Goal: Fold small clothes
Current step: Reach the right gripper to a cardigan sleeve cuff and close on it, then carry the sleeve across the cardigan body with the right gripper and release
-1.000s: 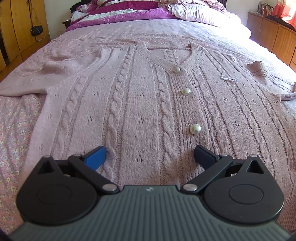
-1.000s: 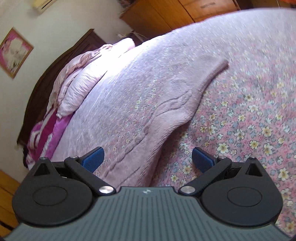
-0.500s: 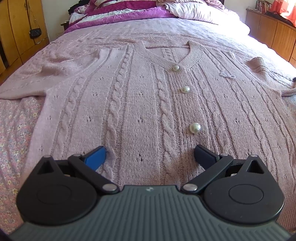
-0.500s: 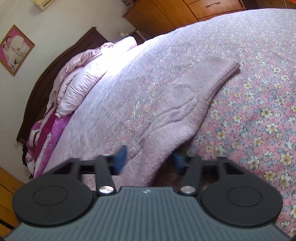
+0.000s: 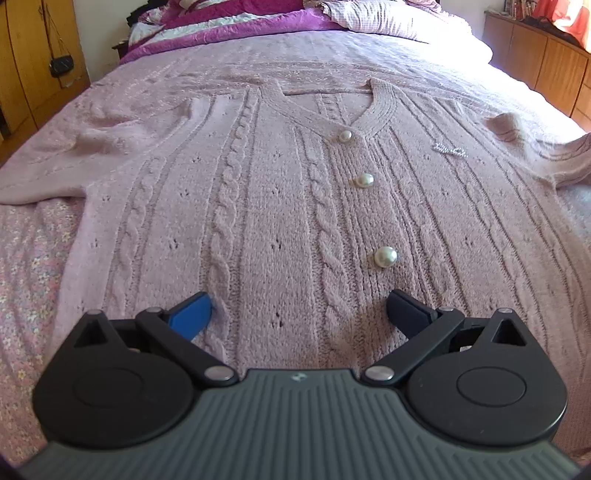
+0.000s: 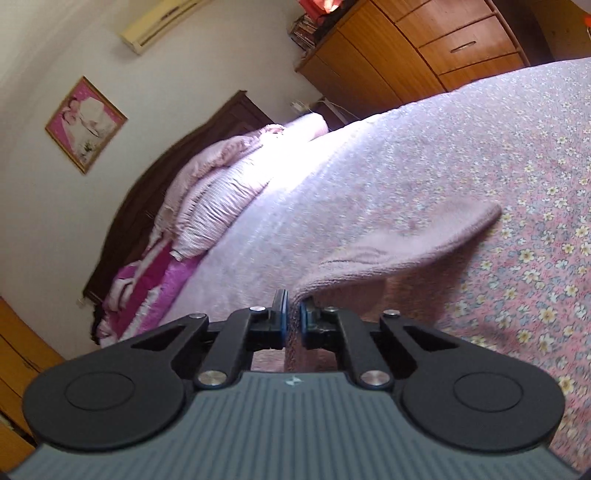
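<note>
The right gripper (image 6: 291, 314) pinches the cardigan's (image 5: 280, 206) sleeve (image 6: 406, 240) off the bed (image 6: 517, 147); the left gripper (image 5: 299, 306) hovers open over its hem.

Left tongs (image 5: 299, 308) spread wide, angled downward, right tongs (image 6: 291, 317) pinched together, pointing slightly downward

We're in a home bedroom: big bed (image 6: 480, 147) w/ floral sheet, piled bedding (image 6: 207, 206), wood drawers (image 6: 443, 40), wall AC (image 6: 159, 22), framed pic (image 6: 85, 123).

Sunlit bed (image 6: 461, 140), wooden dresser (image 6: 443, 40), framed picture (image 6: 85, 123)
</note>
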The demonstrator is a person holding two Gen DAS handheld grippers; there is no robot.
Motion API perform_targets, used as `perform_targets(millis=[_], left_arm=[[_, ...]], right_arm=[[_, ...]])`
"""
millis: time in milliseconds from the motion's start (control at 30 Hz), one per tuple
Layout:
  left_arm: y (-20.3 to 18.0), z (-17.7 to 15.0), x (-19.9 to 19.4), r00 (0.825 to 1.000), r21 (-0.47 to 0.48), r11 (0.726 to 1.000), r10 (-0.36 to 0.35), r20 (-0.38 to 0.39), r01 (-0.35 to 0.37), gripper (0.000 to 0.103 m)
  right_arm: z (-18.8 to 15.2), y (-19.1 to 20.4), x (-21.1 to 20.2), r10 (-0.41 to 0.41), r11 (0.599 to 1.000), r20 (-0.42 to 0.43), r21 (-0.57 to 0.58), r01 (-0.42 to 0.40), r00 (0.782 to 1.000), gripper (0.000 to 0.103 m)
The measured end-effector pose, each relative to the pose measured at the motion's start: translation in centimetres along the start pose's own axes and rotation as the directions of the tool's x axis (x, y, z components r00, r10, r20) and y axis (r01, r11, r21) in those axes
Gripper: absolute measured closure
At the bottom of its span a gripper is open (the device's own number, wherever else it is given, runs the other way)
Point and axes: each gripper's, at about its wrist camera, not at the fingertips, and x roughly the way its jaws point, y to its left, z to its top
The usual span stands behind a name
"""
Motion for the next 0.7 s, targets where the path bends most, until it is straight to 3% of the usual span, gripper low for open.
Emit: perform_targets(millis=[267, 700], left_arm=[[1.9, 0.9, -0.9, 0.998, -0.044, 0.997, -0.060, 0.017, 0.060, 0.000], [5.3, 4.4, -2.4, 0.995, -0.038, 0.999, 0.011, 0.102, -0.007, 0.000]], right_arm=[[-1.7, 6.0, -2.0, 0.045, 0.987, -0.006, -0.155, -0.045, 0.999, 0.096], [-6.0, 17.1, -5.5, 0.150, 0.932, -0.038, -0.328, -0.154, 0.988, 0.096]])
